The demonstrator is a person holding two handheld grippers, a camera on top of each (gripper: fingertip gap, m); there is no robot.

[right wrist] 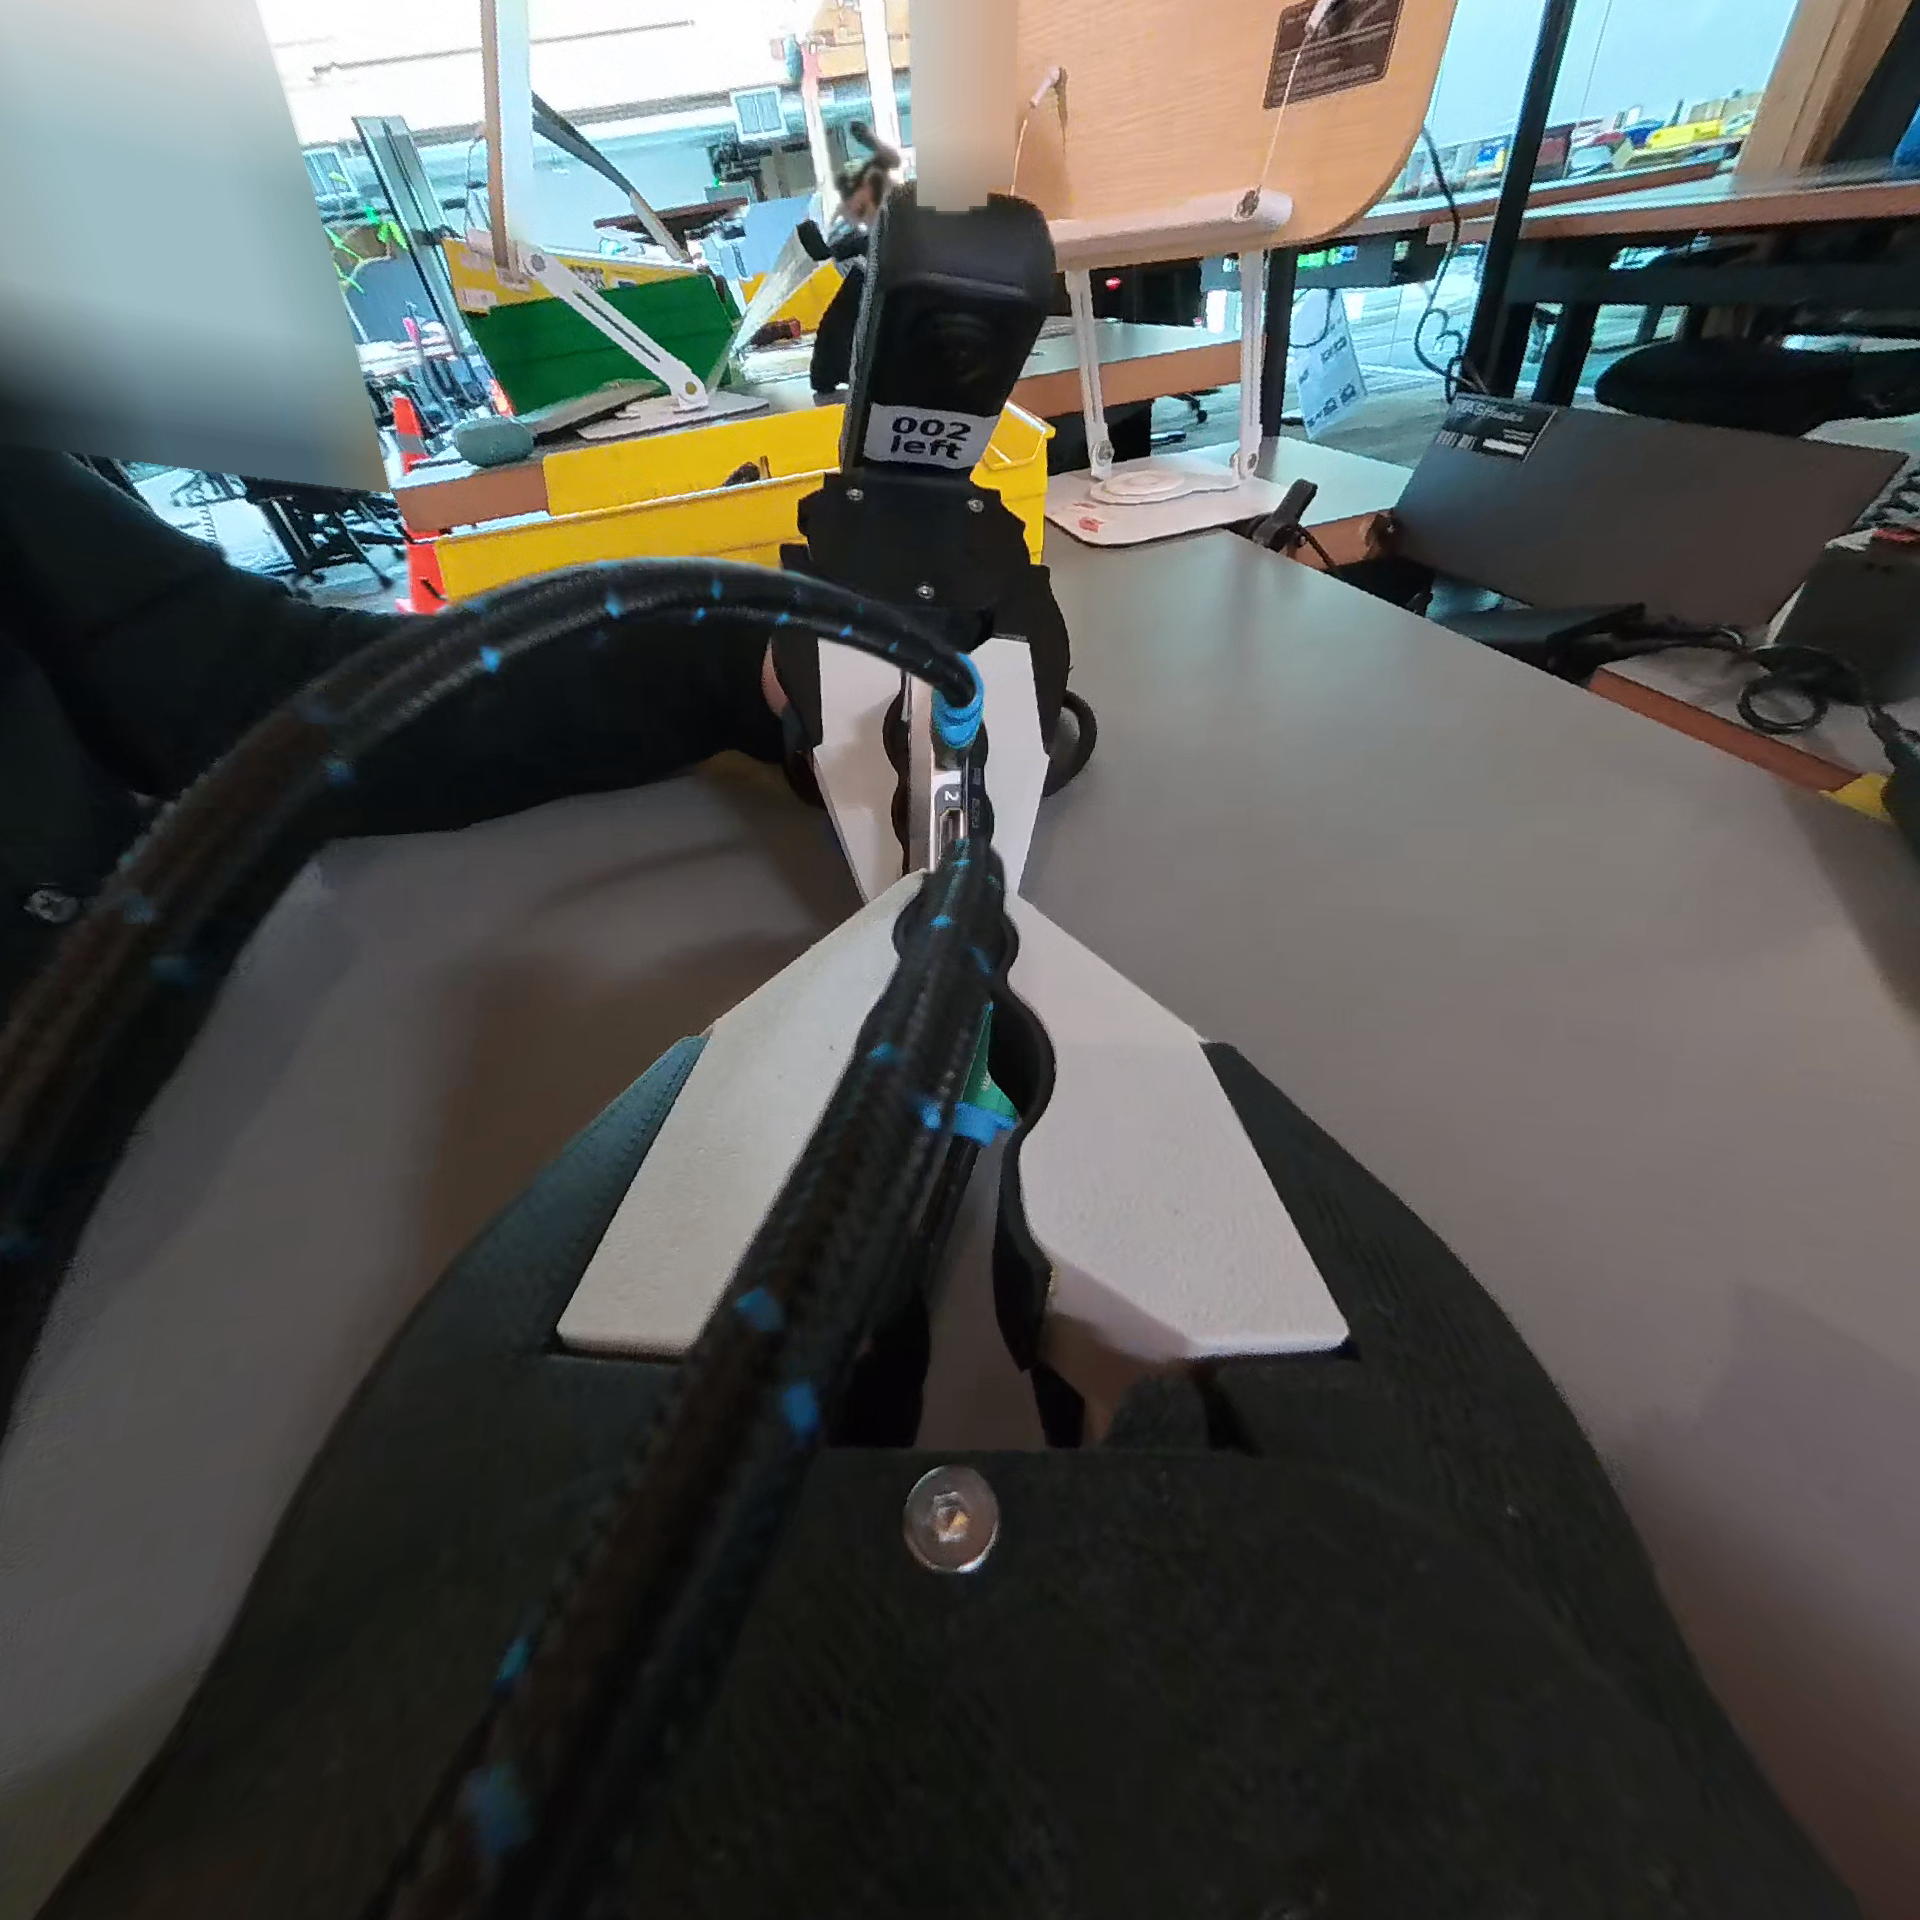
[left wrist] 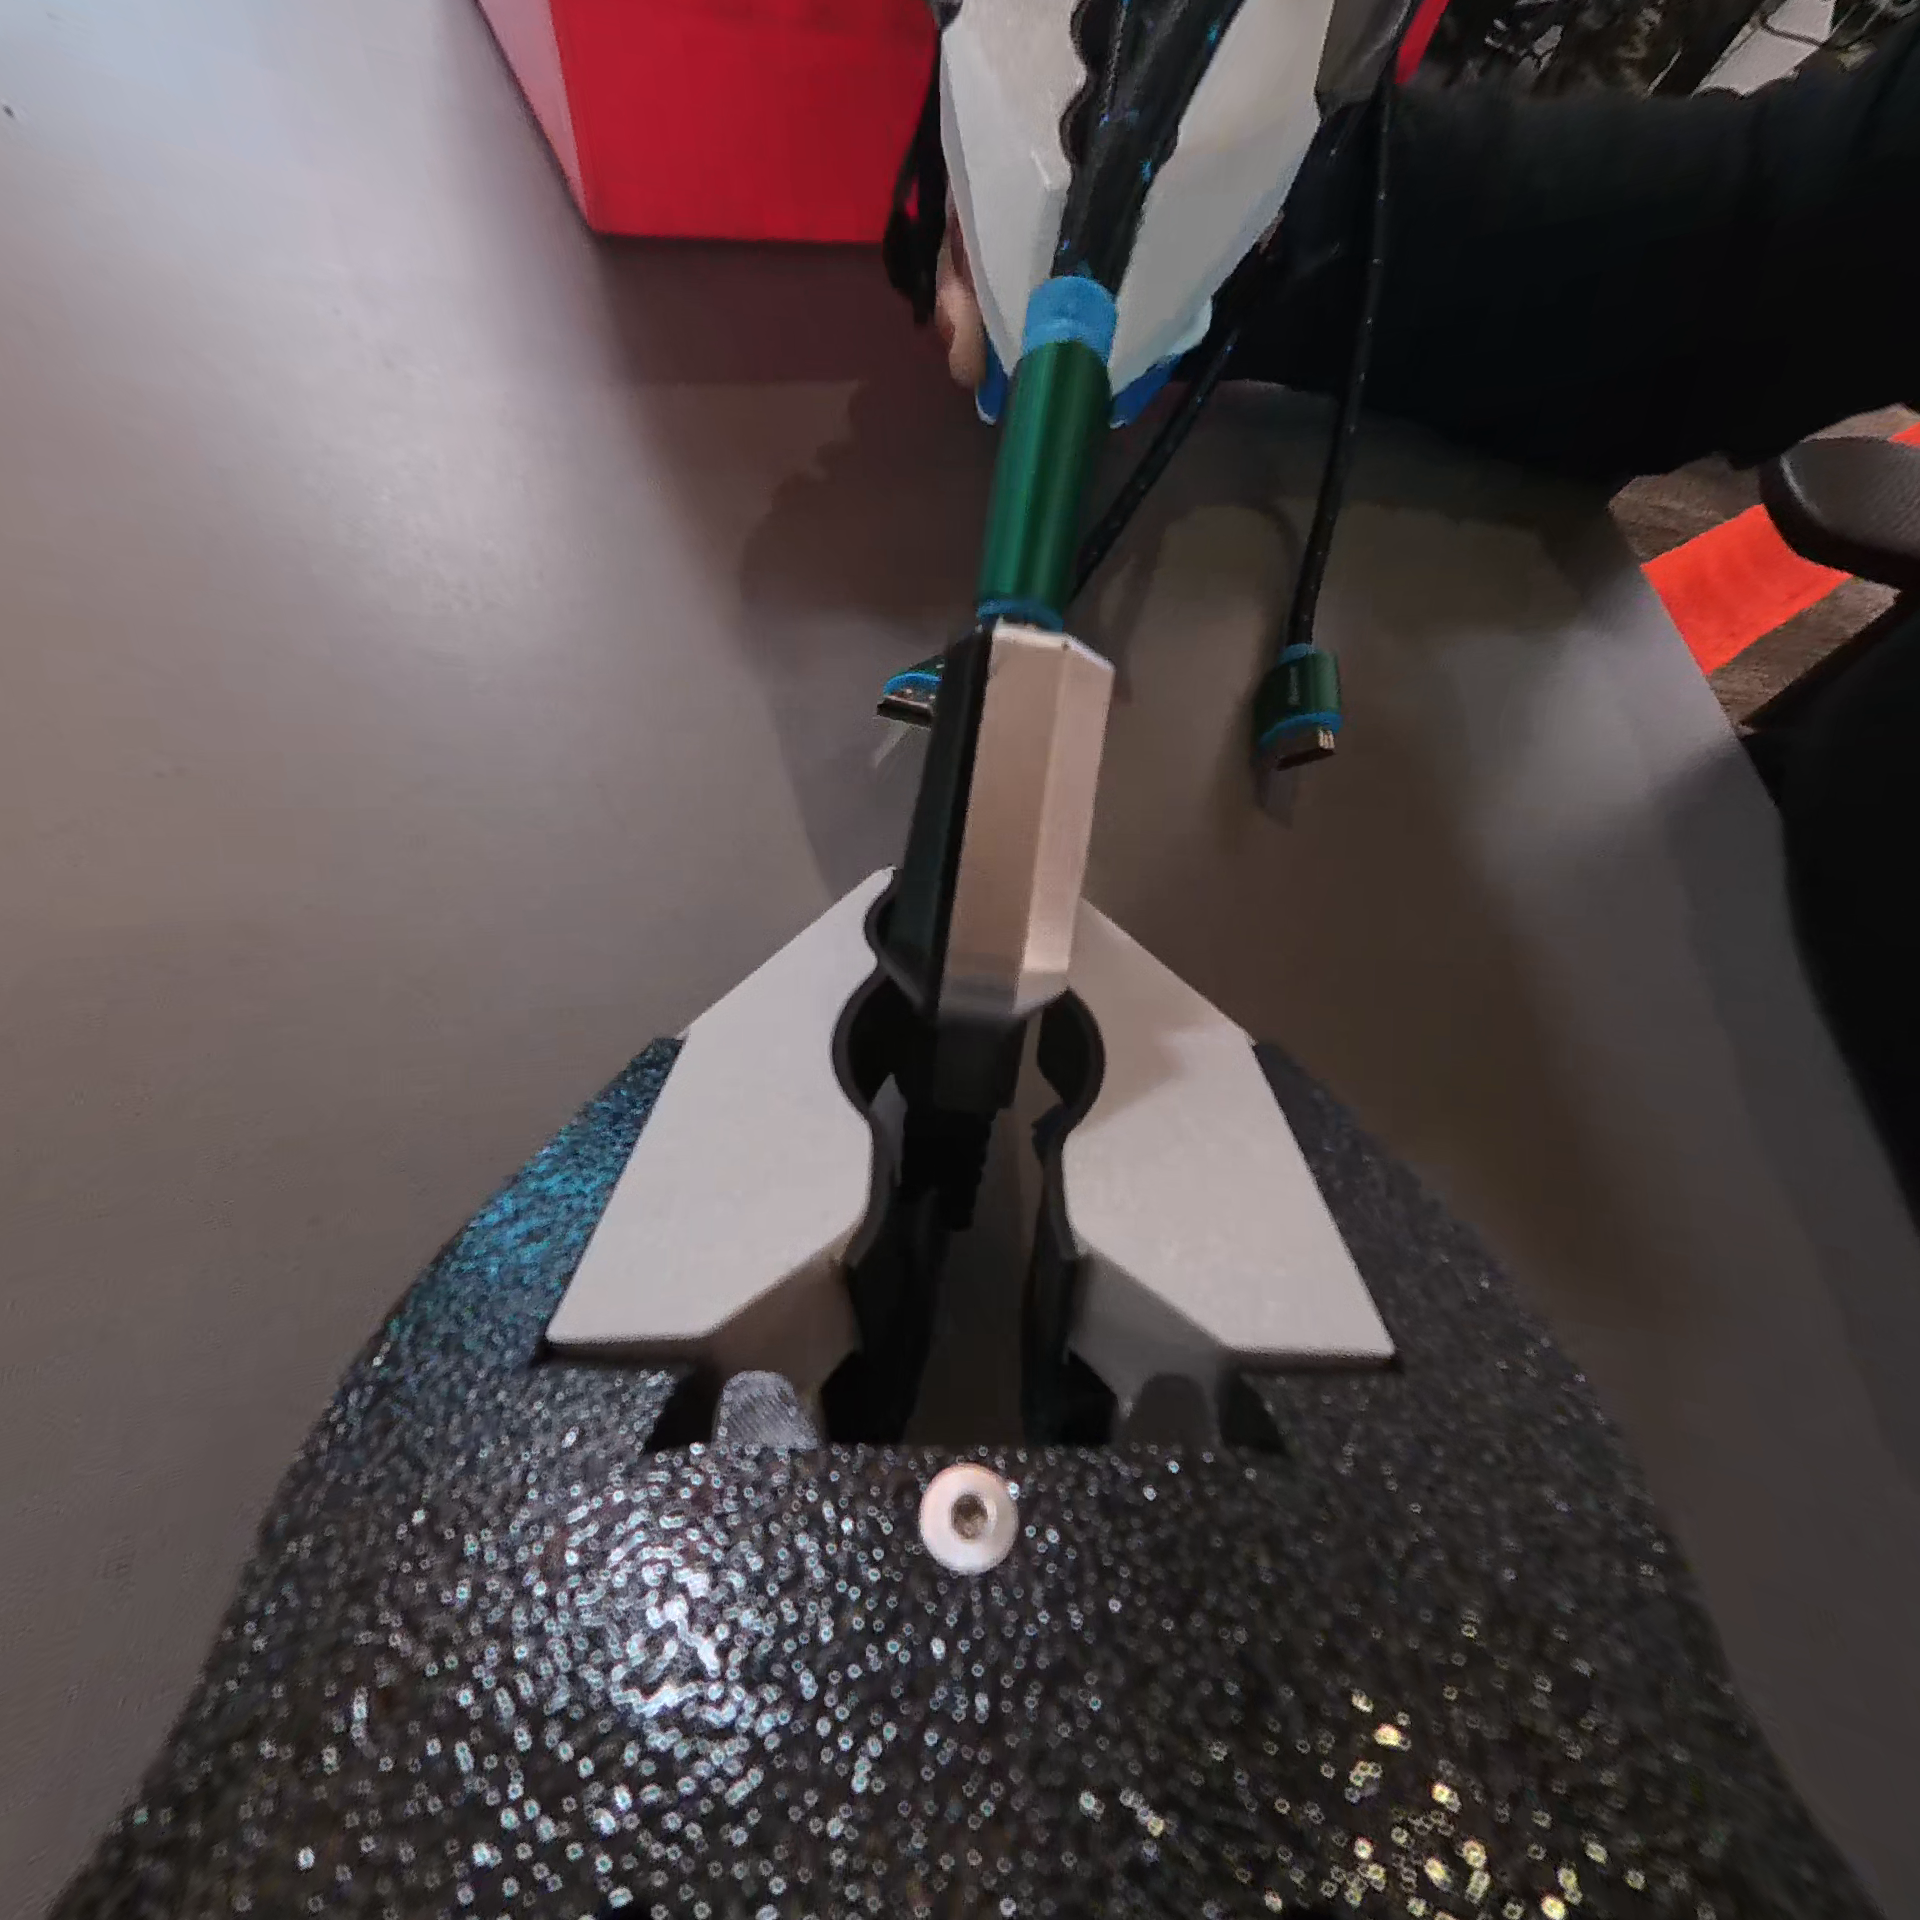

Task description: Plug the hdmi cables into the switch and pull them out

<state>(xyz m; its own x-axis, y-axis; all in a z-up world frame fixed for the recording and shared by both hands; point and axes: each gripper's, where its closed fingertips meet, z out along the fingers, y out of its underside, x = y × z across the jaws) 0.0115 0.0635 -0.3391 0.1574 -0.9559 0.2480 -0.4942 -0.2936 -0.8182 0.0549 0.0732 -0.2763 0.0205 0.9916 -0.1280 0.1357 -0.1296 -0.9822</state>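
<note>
The left gripper (left wrist: 982, 935) has its fingers clamped on the silver switch (left wrist: 1023, 810), held up over the desk (left wrist: 416, 727), and straight ahead the right gripper (left wrist: 1081, 343) has its fingers clamped on the green plug (left wrist: 1039, 488), which points in line at the switch's far end.

Open workshop-lab, long workbenches (right wrist: 1621, 208), yellow bins (right wrist: 644, 520), desk lamp (right wrist: 1164, 312), grey table (right wrist: 1455, 831)

Even indoor light falls on my grey table (left wrist: 312, 727), soft shadows pooling beneath the cables; daylight blows out the far windows (right wrist: 644, 62); my sparkly housing (left wrist: 935, 1714) glints; wide-angle bending warps the edges; nearby parts smear with blur.
</note>
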